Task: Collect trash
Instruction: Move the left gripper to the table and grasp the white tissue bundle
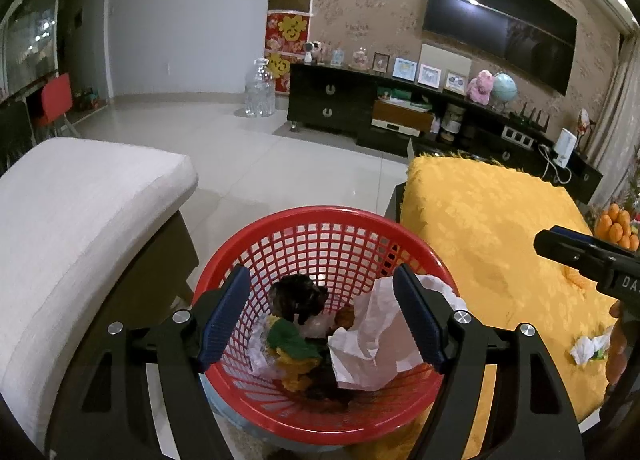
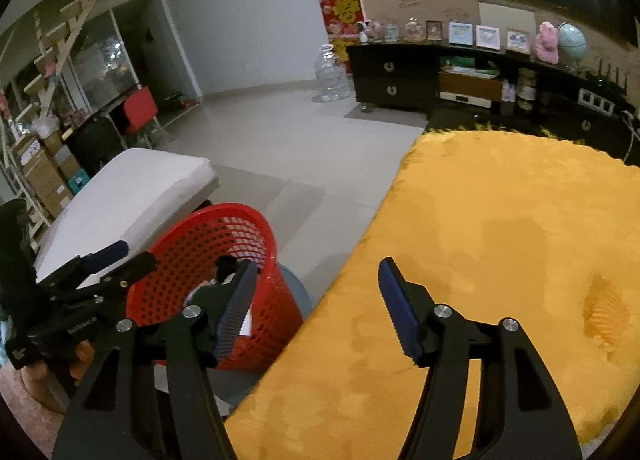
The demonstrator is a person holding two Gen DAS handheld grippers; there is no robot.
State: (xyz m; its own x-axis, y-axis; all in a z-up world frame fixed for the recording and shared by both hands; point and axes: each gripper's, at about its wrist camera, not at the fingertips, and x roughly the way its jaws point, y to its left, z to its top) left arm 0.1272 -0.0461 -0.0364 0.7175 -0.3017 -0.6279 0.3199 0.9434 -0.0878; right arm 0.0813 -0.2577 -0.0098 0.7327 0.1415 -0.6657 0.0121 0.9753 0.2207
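Trash on the cloth: a small crumpled white wad [image 1: 585,349] with a bit of green in it, lying on the yellow cloth [image 1: 492,244] to the right of the red basket, well apart from it, near the right gripper's body.
Red basket: a round red plastic mesh basket [image 1: 320,220] standing on the floor just beside the left edge of the yellow cloth.
Basket contents: a large crumpled white paper sheet [image 1: 372,336] against the right wall, a dark crumpled lump [image 1: 298,296] toward the back, a green scrap [image 1: 290,336] over yellow bits near the middle, and pale wrappers at the left.
Left gripper: the left gripper [image 1: 320,324] hangs over the basket's mouth, jaws spread wide with nothing between them.
Right gripper: the right gripper [image 2: 318,308] is right of the basket, jaws spread and empty; one finger lies in front of the basket's rim, the other over the yellow cloth.
Hard to make out: the basket's bottom layer is dark and unclear; the wad sits at the edge of the left wrist view, partly cut off by the right gripper, and does not show in the right wrist view.
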